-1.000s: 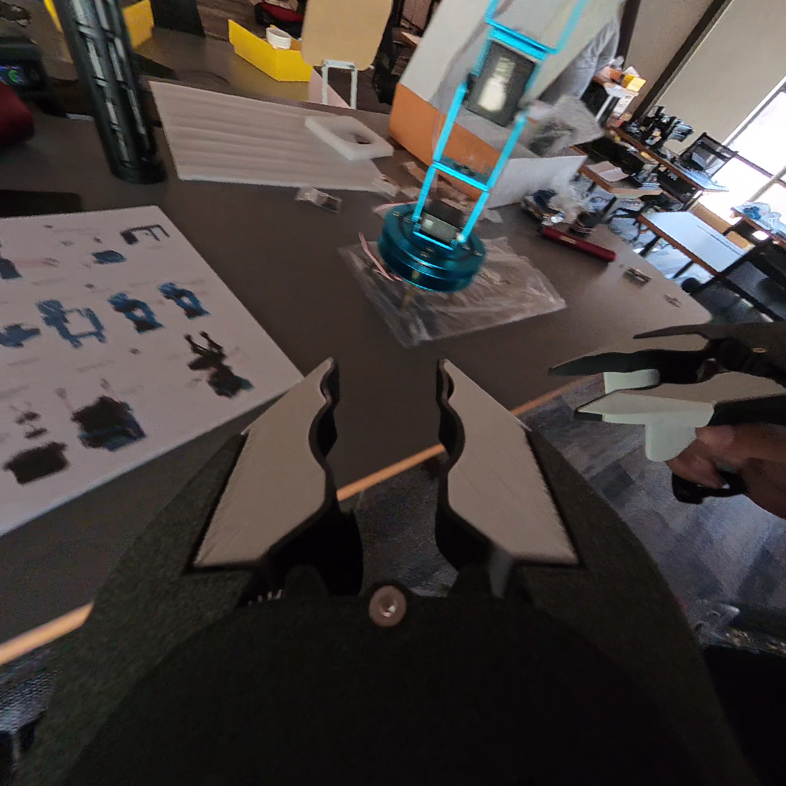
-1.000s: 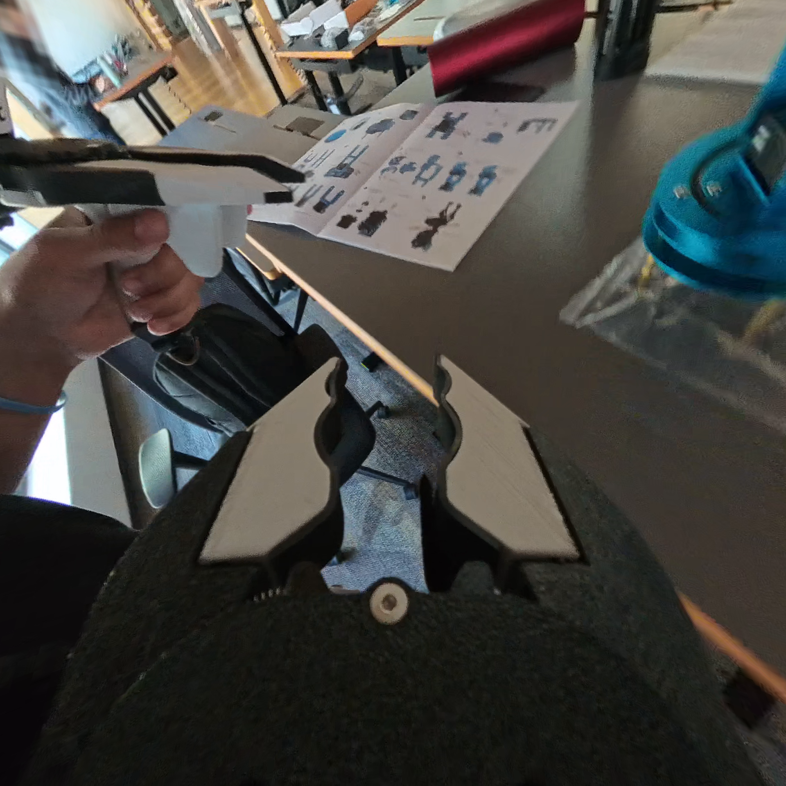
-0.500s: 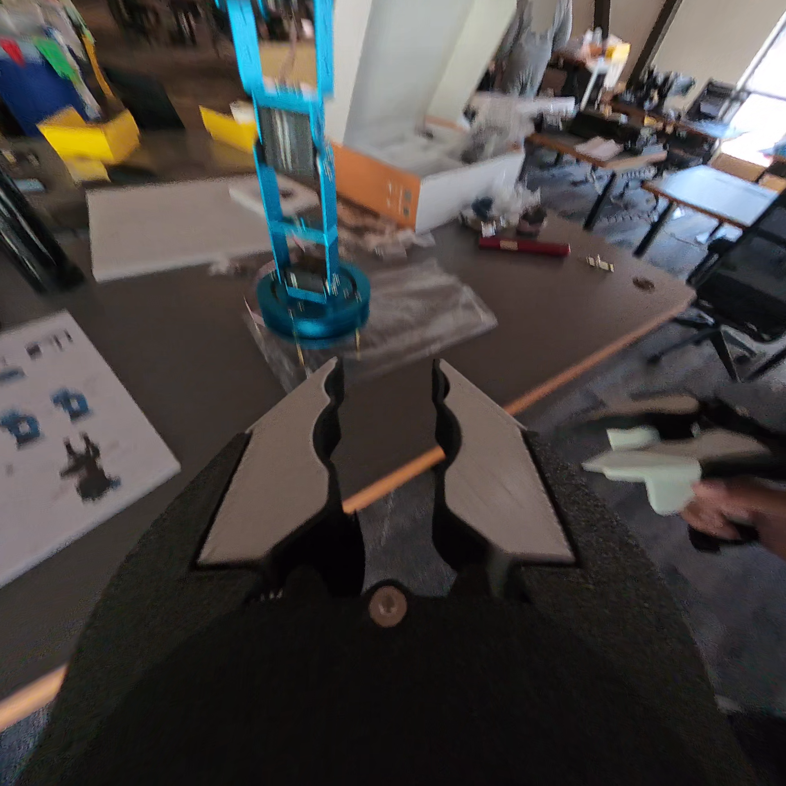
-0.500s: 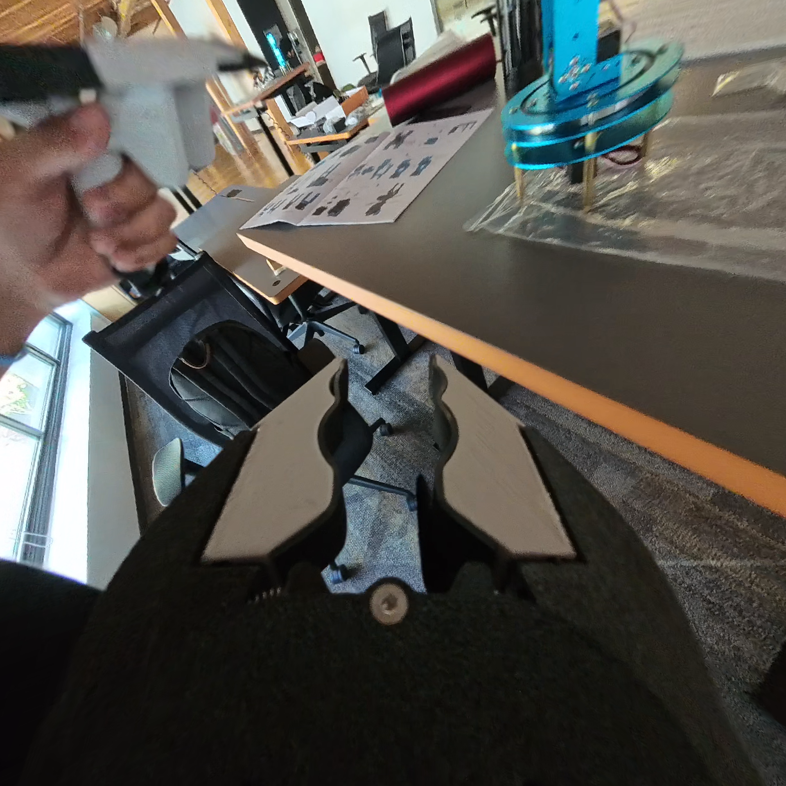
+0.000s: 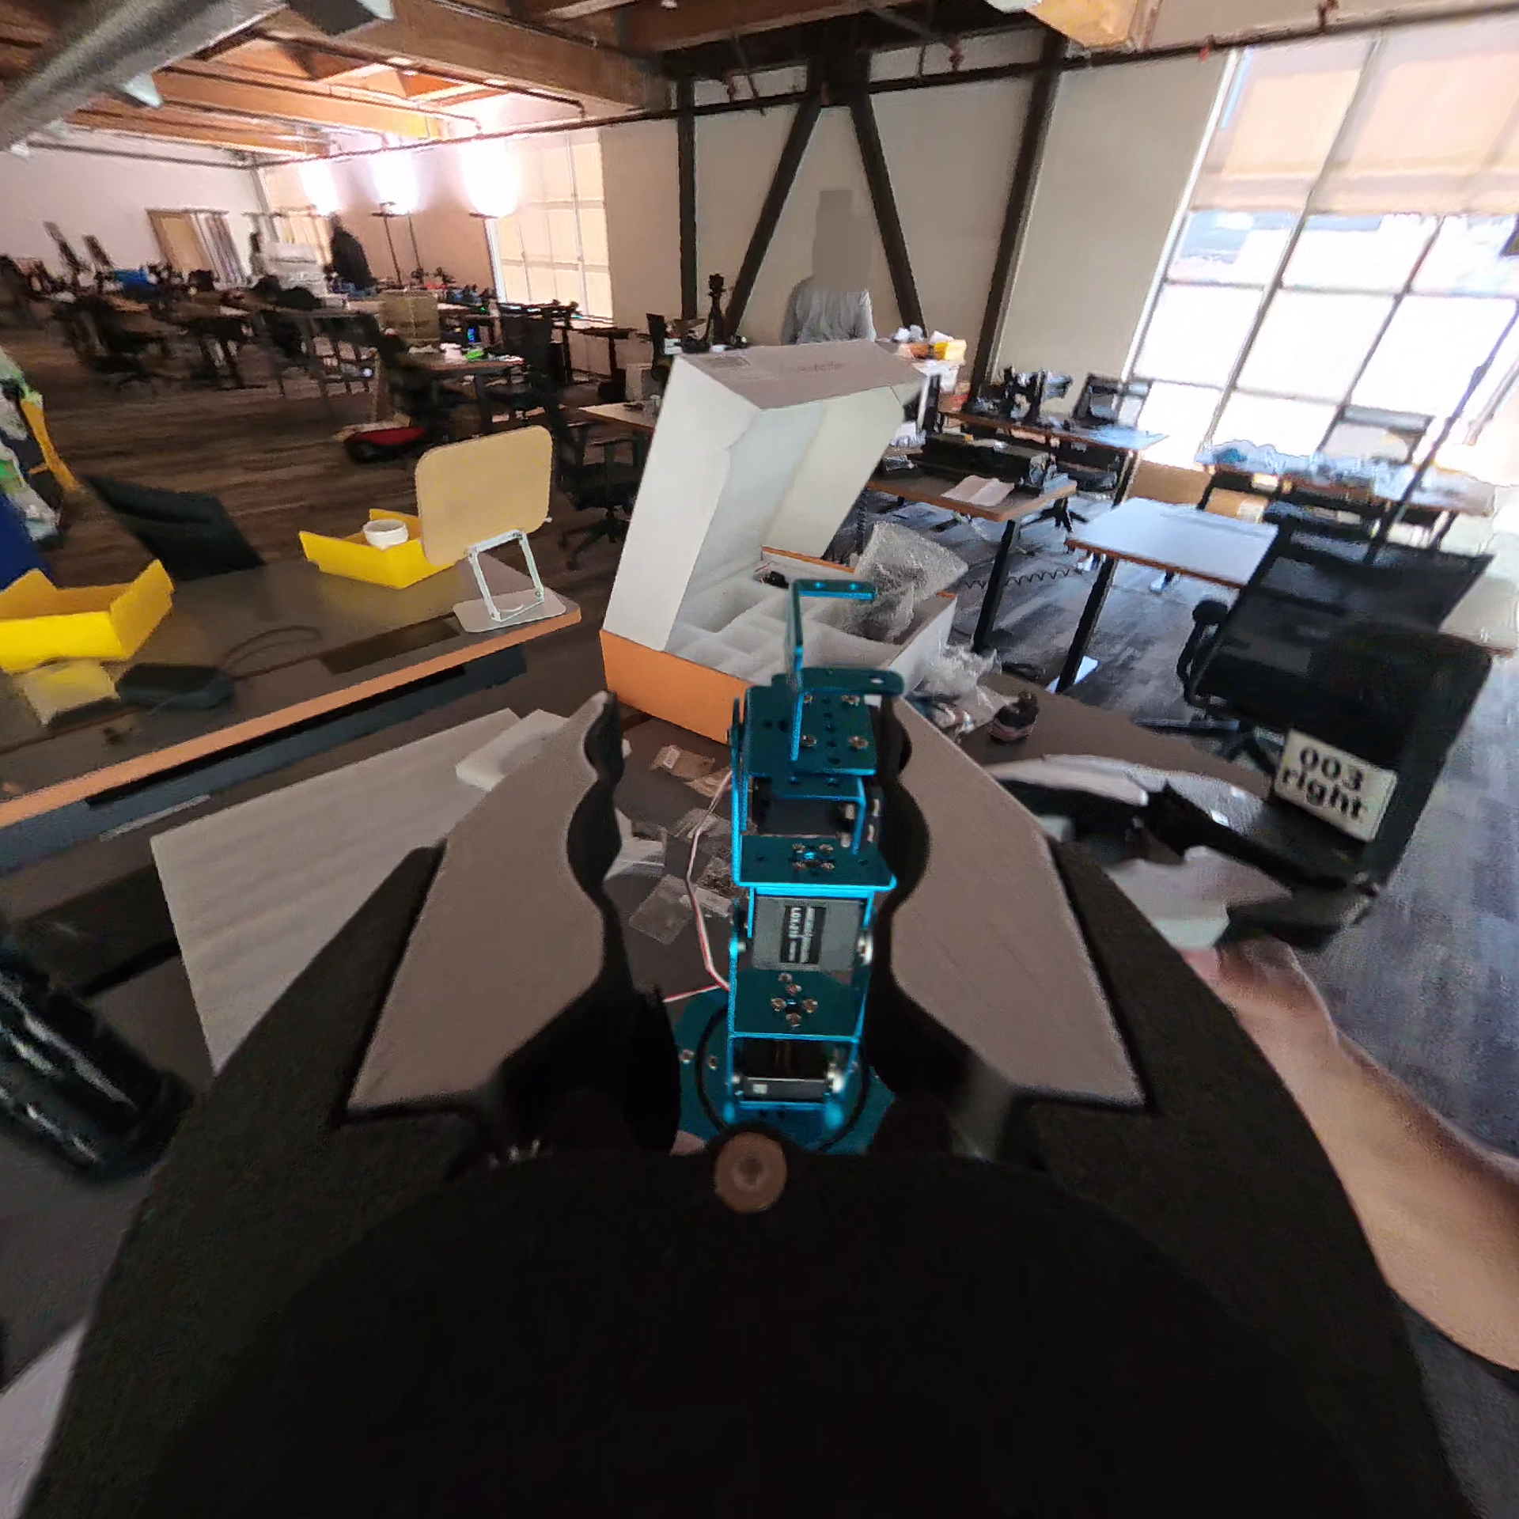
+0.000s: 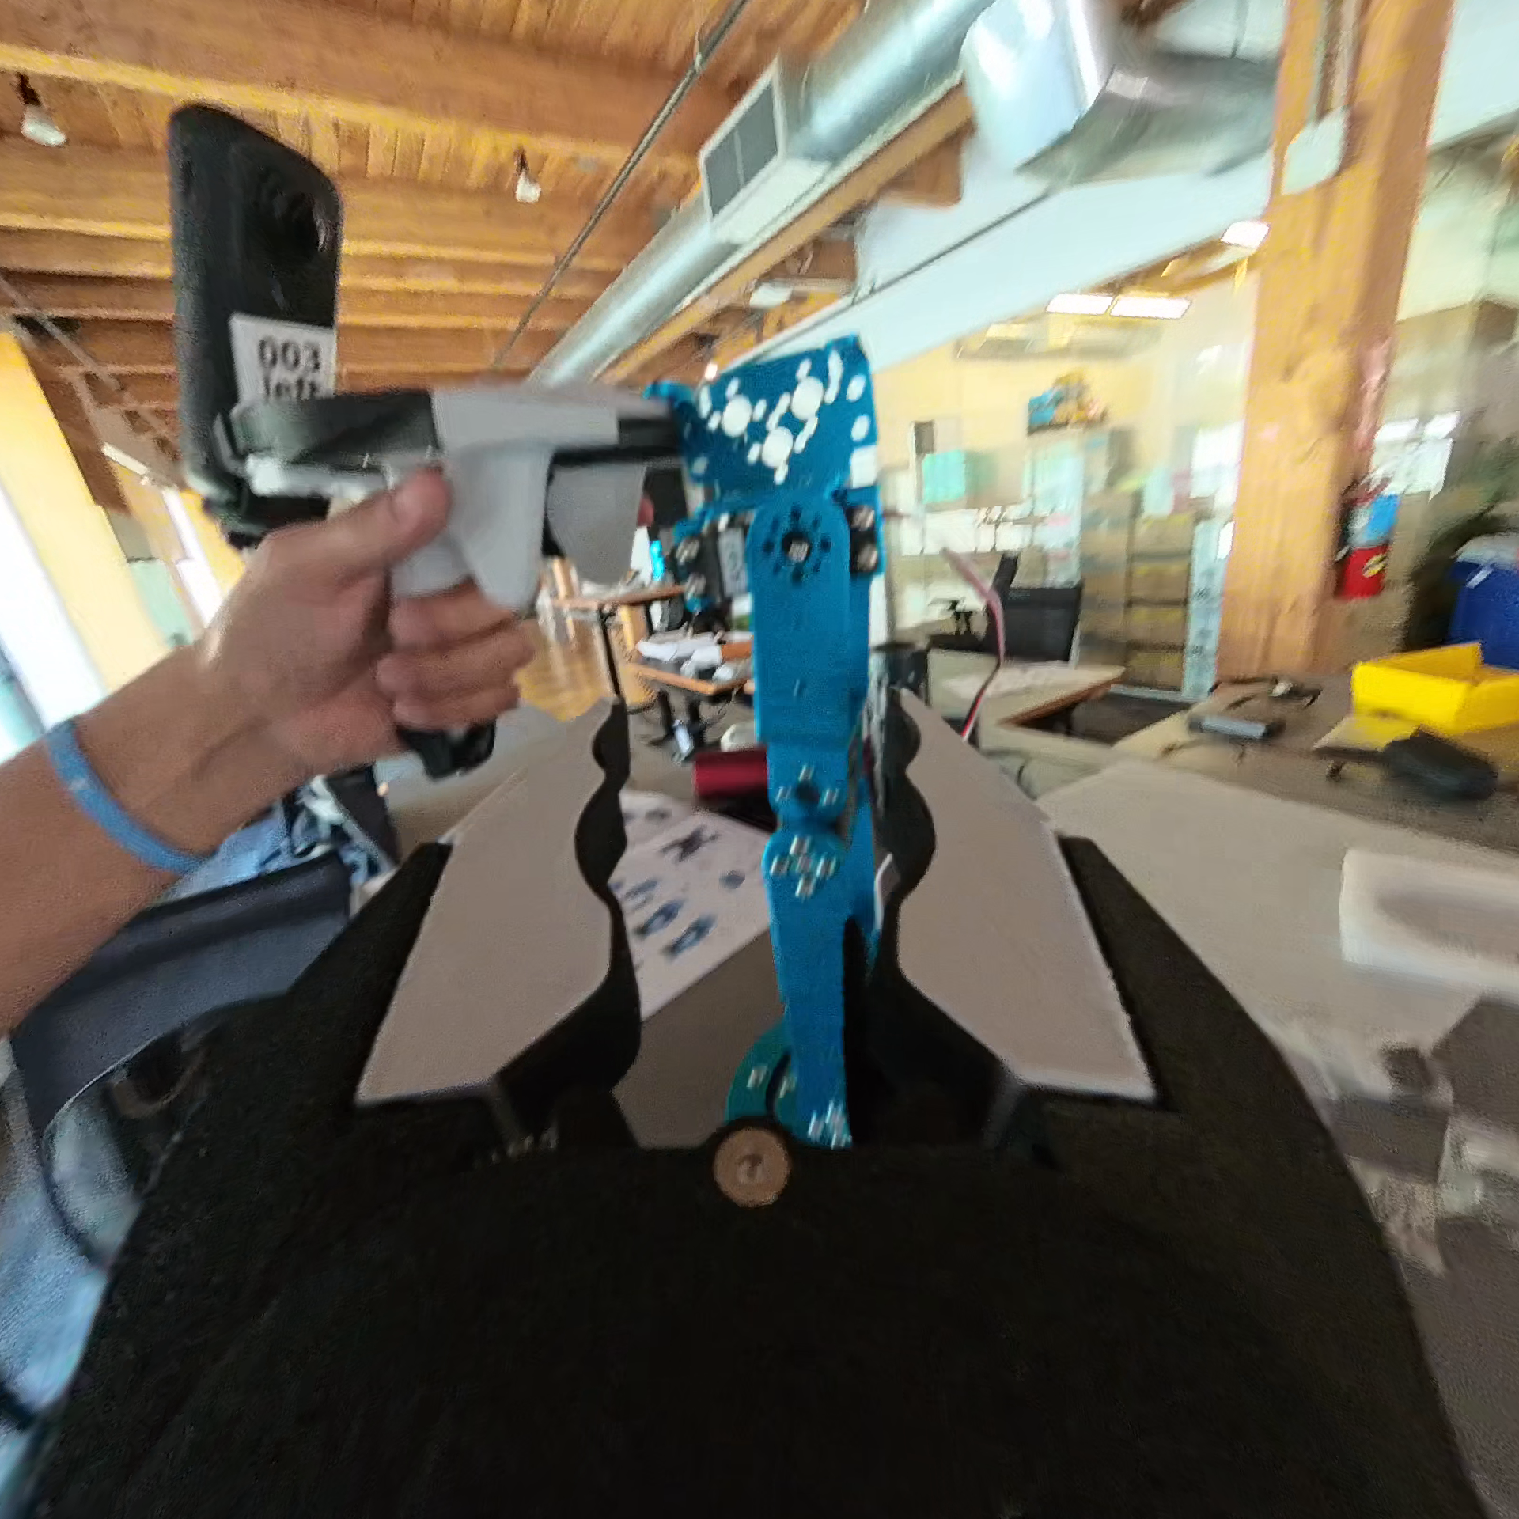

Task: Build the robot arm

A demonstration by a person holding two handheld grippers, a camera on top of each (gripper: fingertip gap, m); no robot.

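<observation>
On a dark table (image 5: 345, 822) beside an open white box (image 5: 740, 510), an upright blue servo-bracket arm (image 5: 801, 888) stands between the parted jaws of both left gripper (image 5: 752, 822) and right gripper (image 6: 756, 830), apparently ungripped; squeeze the flat plates squarely, sparing the thin wires (image 5: 699, 871).

Blue robot arm (image 6: 810, 740) stands between right gripper (image 6: 752, 723) jaws

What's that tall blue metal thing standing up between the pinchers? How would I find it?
Look at the dark table in front of the open white and orange box. The blue metal tower stands upright there between the left gripper fingers. It alone is shiny blue, stacked from bolted brackets on a round base.
</observation>
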